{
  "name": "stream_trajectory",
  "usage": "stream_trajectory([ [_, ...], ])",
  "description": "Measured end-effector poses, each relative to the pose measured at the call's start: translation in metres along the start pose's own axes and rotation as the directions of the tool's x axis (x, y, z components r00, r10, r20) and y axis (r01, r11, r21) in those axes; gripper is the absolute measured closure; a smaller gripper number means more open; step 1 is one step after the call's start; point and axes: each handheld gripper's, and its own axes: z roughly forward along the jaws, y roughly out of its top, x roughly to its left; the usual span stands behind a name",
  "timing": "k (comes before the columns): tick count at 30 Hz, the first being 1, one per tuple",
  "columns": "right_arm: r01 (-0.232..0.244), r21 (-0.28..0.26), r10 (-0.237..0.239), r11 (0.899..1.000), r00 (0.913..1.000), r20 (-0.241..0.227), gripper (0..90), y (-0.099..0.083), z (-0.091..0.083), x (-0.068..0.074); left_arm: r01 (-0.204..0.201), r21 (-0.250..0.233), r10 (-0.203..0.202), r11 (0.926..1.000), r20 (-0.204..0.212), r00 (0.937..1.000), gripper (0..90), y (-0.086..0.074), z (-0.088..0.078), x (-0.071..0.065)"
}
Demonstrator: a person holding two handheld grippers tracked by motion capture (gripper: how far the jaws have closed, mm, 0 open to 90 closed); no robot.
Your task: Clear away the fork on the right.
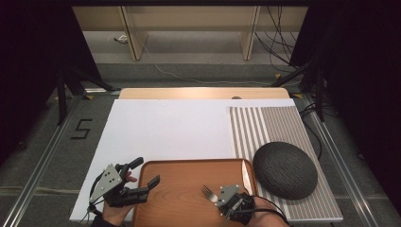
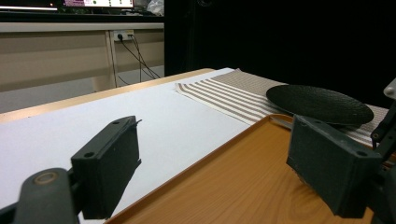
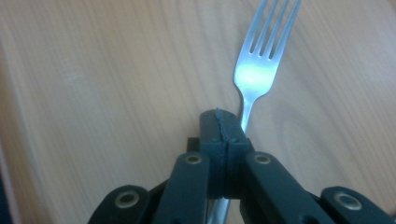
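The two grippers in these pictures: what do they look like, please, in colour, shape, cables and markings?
Each is a hand-held tool. The left gripper and the right gripper are black, and each carries a grey three-cornered plate with small dark dots on top. The jaws are blocky matt black pads on black link arms, joined by round silvery rivets. A thin black cable trails from the right gripper.

My right claw (image 3: 223,122) is matt black, and the fork (image 3: 259,56) beside it gleams silver. The tray (image 1: 189,172) under us is orange-brown wood grain. At two o'clock from the tray lies a beige mat (image 1: 265,125) with white stripes, bearing a charcoal, finely textured plate (image 1: 284,169). My left claw (image 1: 142,176) is black too, with a grey plate on top. The table sheet (image 1: 165,125) is plain white.
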Motion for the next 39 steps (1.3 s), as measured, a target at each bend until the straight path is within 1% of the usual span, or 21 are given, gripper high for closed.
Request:
stream_trajectory([
  [4,-0.018,-0.003,0.018,1.000,0.9997,0.015,90.0,-0.002,-0.001,-0.003,0.001,0.000,-0.001,1.0000,-0.001,1.0000,16.2,0.000,0.000,0.000],
  [6,-0.015,-0.008,0.016,1.000,0.9995,0.026,90.0,-0.003,-0.001,-0.005,0.000,0.000,0.000,1.0000,-0.001,1.0000,16.3,0.000,0.000,0.000],
  [7,-0.027,-0.008,0.027,1.000,0.9991,0.033,90.0,-0.005,-0.001,-0.007,0.000,0.001,0.000,1.0000,-0.001,1.0000,16.3,0.000,0.000,0.000],
  [12,-0.036,-0.006,0.036,0.999,0.9979,0.053,90.0,-0.008,-0.002,-0.012,0.000,0.000,0.000,1.0000,-0.001,1.0000,16.3,0.000,0.000,0.000],
  [15,-0.060,-0.003,0.060,0.998,0.9962,0.062,90.0,-0.009,-0.003,-0.013,0.000,0.000,0.000,1.0000,0.000,1.0000,16.3,0.000,0.000,0.000],
  [21,-0.059,0.004,0.059,0.998,0.9955,0.074,90.0,-0.012,-0.005,-0.018,0.001,0.000,-0.001,1.0000,-0.001,1.0000,16.3,0.000,0.000,0.000],
  [24,-0.070,0.007,0.069,0.998,0.9946,0.077,90.0,-0.013,-0.005,-0.018,0.000,0.000,0.000,1.0000,-0.001,1.0000,16.3,0.000,0.000,0.000],
  [25,-0.058,0.013,0.056,0.998,0.9954,0.077,90.0,-0.014,-0.006,-0.020,0.001,-0.001,-0.001,1.0000,-0.001,1.0000,16.3,0.000,0.000,0.000],
  [26,-0.074,0.010,0.073,0.997,0.9942,0.078,90.0,-0.014,-0.006,-0.019,0.001,-0.001,-0.001,1.0000,-0.001,1.0000,16.3,0.000,0.000,0.000],
  [27,-0.060,0.009,0.059,0.998,0.9951,0.079,90.0,-0.015,-0.006,-0.021,0.001,-0.001,-0.001,1.0000,-0.001,1.0000,16.3,0.000,0.000,0.000],
  [30,-0.072,0.012,0.070,0.997,0.9937,0.087,90.0,-0.017,-0.007,-0.022,0.001,0.000,-0.001,1.0000,-0.001,1.0000,16.3,0.000,0.000,0.000],
  [31,-0.084,0.013,0.083,0.996,0.9928,0.087,90.0,-0.017,-0.008,-0.021,0.001,0.000,-0.001,1.0000,-0.001,1.0000,16.3,0.000,0.000,0.000],
  [32,-0.079,0.015,0.077,0.997,0.9935,0.083,90.0,-0.018,-0.008,-0.022,0.002,-0.001,-0.002,1.0000,-0.001,1.0000,16.3,0.000,0.000,0.000],
  [33,-0.086,0.014,0.084,0.996,0.9925,0.089,90.0,-0.018,-0.008,-0.022,0.001,-0.001,-0.001,1.0000,-0.001,1.0000,16.3,0.000,0.000,0.000],
  [34,-0.081,0.015,0.079,0.997,0.9924,0.094,90.0,-0.019,-0.008,-0.023,0.001,-0.001,-0.001,1.0000,-0.001,1.0000,16.3,0.000,0.000,0.000],
  [35,-0.096,0.017,0.094,0.995,0.9912,0.093,90.0,-0.019,-0.009,-0.022,0.001,-0.001,-0.001,1.0000,-0.001,1.0000,16.3,0.000,0.000,0.000],
  [36,-0.087,0.018,0.085,0.996,0.9920,0.093,90.0,-0.021,-0.009,-0.024,0.002,0.000,-0.002,1.0000,-0.001,1.0000,16.3,0.000,0.000,0.000],
  [39,-0.087,0.014,0.085,0.996,0.9917,0.096,90.0,-0.022,-0.010,-0.025,0.002,-0.001,-0.002,1.0000,-0.001,1.0000,16.3,0.000,0.000,0.000],
])
